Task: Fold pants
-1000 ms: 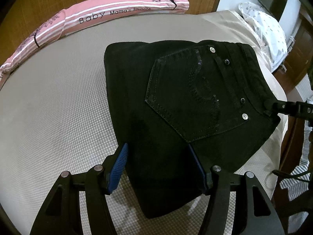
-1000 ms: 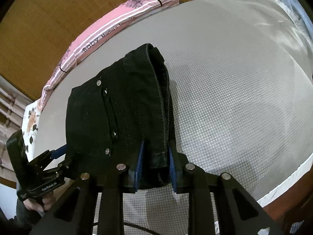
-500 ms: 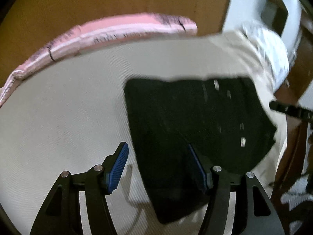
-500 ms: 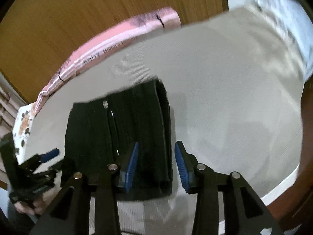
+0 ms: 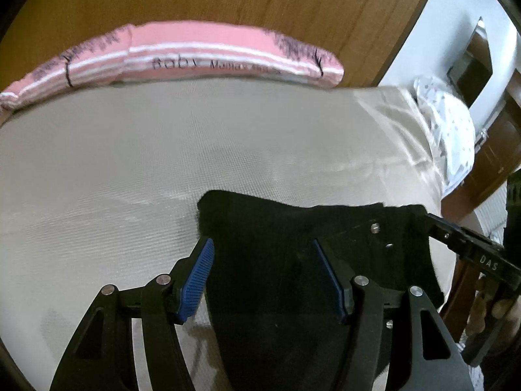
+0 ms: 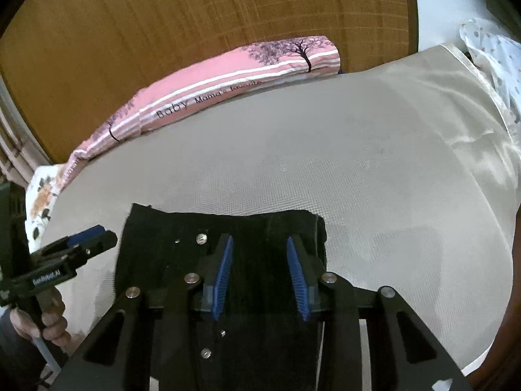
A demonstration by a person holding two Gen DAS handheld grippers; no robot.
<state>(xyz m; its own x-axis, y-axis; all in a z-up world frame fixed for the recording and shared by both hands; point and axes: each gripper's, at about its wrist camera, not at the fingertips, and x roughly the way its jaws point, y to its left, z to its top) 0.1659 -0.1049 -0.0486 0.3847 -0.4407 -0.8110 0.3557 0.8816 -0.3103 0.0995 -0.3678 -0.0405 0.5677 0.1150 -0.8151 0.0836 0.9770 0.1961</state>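
Right wrist only: hand (image 6: 49, 322) on left gripper (image 6: 97, 233)

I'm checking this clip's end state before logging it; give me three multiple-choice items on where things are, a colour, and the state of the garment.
1. Where does the pink pillow lie?
A. On top of the pants
B. Along the far edge of the mattress, by the wooden headboard
C. On the floor

2. What colour are the pants?
A. Black
B. Light blue
C. Grey

3. What state are the pants in?
A. Hanging in the air from a gripper
B. Spread out at full length
C. Folded into a compact stack, lying on the mattress

Answers:
1 B, both wrist views show the pillow stretched between mattress and headboard.
2 A, the cloth is black with small metal studs.
3 C, the stack lies flat on the mattress and its layered edge shows in the right wrist view.
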